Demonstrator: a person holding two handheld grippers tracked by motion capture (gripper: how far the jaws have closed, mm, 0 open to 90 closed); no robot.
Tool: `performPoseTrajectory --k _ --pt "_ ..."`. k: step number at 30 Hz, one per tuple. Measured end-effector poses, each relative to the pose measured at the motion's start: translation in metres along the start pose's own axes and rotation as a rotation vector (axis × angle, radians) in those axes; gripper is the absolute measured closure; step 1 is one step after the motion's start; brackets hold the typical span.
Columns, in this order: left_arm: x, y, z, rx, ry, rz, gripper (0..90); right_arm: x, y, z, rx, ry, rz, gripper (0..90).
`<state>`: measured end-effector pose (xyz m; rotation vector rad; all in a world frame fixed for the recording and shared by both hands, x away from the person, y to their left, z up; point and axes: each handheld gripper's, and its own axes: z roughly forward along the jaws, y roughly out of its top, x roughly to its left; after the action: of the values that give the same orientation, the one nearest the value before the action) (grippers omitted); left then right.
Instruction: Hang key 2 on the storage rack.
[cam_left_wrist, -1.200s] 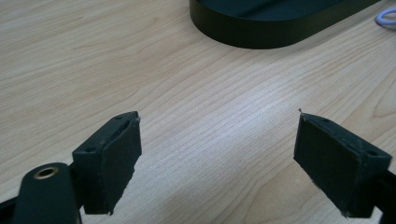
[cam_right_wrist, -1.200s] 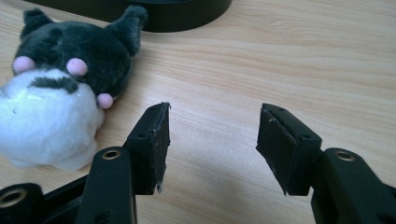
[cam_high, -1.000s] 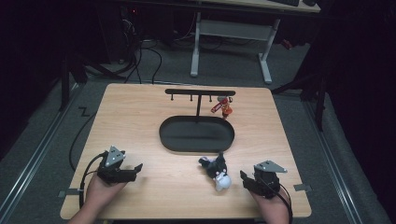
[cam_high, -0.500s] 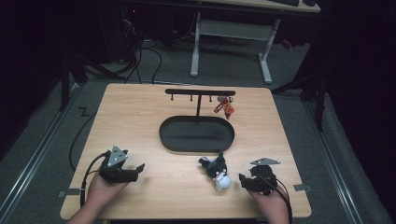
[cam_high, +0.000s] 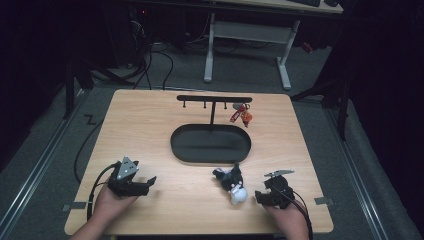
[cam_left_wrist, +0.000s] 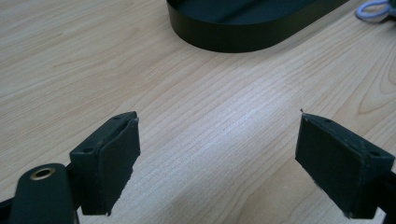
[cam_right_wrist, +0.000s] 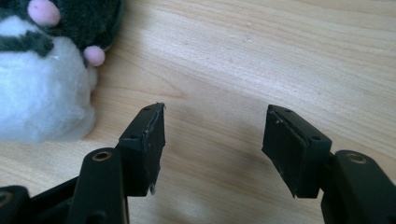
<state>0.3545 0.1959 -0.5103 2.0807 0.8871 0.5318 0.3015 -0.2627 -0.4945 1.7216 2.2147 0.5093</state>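
A small black-and-white plush toy (cam_high: 234, 184) with pink spots lies on the wooden table near the front. In the right gripper view the plush toy (cam_right_wrist: 42, 84) sits at the upper left. My right gripper (cam_high: 262, 196) rests just right of the toy, its jaws apart over bare wood and clear of the plush. Nothing lies between the jaws of the right gripper (cam_right_wrist: 212, 140). My left gripper (cam_high: 149, 183) rests at the front left, open and pointing right. In its own view the left gripper (cam_left_wrist: 217, 154) stands wide over bare table.
A black oval tray (cam_high: 200, 147) sits mid-table; its wall (cam_left_wrist: 233, 39) shows ahead of the left jaws. Behind it stands a black hook rack (cam_high: 214, 98) with a red keychain (cam_high: 241, 115) hanging at its right end. A pale loop (cam_left_wrist: 373, 9) lies beside the tray.
My right gripper has edged slightly left, closer to the plush toy. The left gripper and the toy have stayed put.
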Motion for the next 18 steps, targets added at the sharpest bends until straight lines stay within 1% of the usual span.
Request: performPoseTrajectory --k 3,4,6,7,10,11,12,14,16,17,18 --pt "0.000 0.000 0.001 0.002 -0.004 -0.008 14.4 0.001 0.002 0.001 0.011 0.006 -0.007 38.9" --pt "-0.001 0.000 0.001 0.004 -0.003 -0.005 14.4 0.004 0.005 0.001 0.040 0.008 -0.022 38.8" --pt "-0.002 0.000 0.000 0.008 -0.006 -0.002 14.2 0.005 0.006 0.002 0.046 0.008 -0.027 38.8" --pt "-0.003 0.000 0.000 0.010 -0.006 0.003 14.1 0.006 0.008 0.001 0.059 0.014 -0.029 38.5" --pt "-0.004 -0.001 0.000 0.013 -0.007 0.007 13.7 0.008 0.009 0.002 0.075 0.030 -0.035 38.2" --pt "-0.003 -0.001 0.000 0.015 -0.008 0.005 13.5 0.008 0.009 0.002 0.085 0.031 -0.037 38.2" --pt "-0.003 0.000 -0.001 0.011 -0.010 -0.003 13.2 0.008 0.010 0.003 0.097 0.033 -0.049 38.3" --pt "-0.003 0.000 -0.003 -0.001 -0.012 -0.017 12.6 0.008 0.011 0.004 0.096 0.026 -0.052 38.5" --pt "-0.005 0.001 -0.005 -0.004 -0.009 -0.011 11.9 0.008 0.012 0.006 0.109 0.021 -0.060 38.3" --pt "-0.006 0.000 -0.006 0.004 -0.007 -0.004 11.3 0.009 0.012 0.006 0.110 0.025 -0.059 38.2" --pt "-0.006 0.000 -0.006 0.007 -0.011 -0.007 9.7 0.010 0.013 0.005 0.111 0.027 -0.063 38.0"
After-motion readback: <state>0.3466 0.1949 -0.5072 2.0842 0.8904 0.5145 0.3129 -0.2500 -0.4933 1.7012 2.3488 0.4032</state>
